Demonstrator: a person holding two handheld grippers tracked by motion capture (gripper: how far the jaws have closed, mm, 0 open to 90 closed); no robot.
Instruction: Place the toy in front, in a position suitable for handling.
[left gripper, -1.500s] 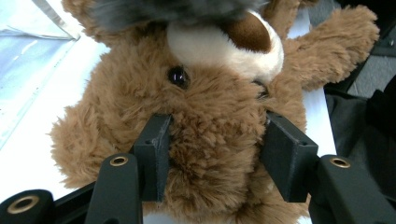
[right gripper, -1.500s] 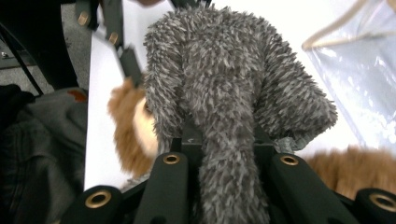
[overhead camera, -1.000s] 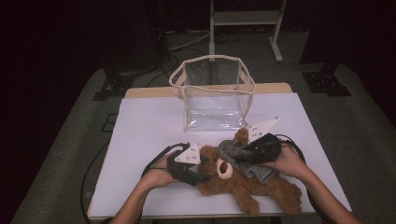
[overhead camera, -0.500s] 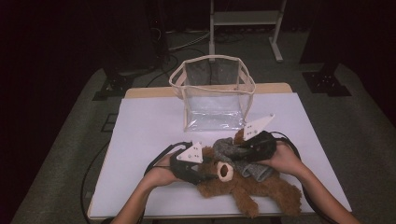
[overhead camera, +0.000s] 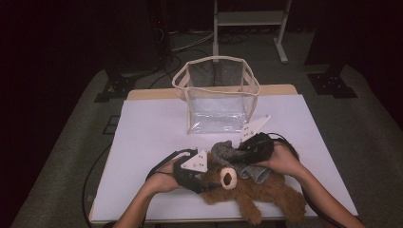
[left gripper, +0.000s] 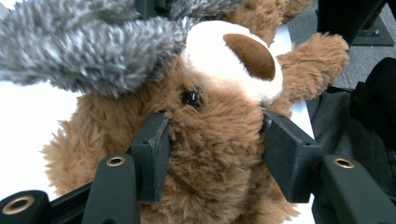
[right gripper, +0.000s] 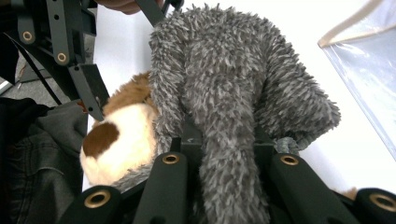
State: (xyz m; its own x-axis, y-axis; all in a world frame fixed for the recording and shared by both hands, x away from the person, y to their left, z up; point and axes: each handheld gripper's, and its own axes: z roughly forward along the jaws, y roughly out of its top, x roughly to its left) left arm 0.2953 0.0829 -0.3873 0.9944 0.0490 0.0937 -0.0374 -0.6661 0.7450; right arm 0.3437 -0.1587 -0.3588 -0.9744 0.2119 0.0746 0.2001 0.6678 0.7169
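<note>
At counter's near edge, left claw (left gripper: 212,154) clamps teddy bear (left gripper: 219,140) head to steady it; right claw (right gripper: 224,158) pinches grey scarf (right gripper: 229,93), probably dressing it.

A dim recording lab.
White-topped desk (overhead camera: 157,123) on grey carpet (overhead camera: 71,156), loose floor cables (overhead camera: 190,45), metal stand (overhead camera: 249,23) behind.

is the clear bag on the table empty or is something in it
Empty, as far as the high view shows: the clear bag stands open-topped, nothing visible through its walls. The brown teddy bear lies outside it.
</note>
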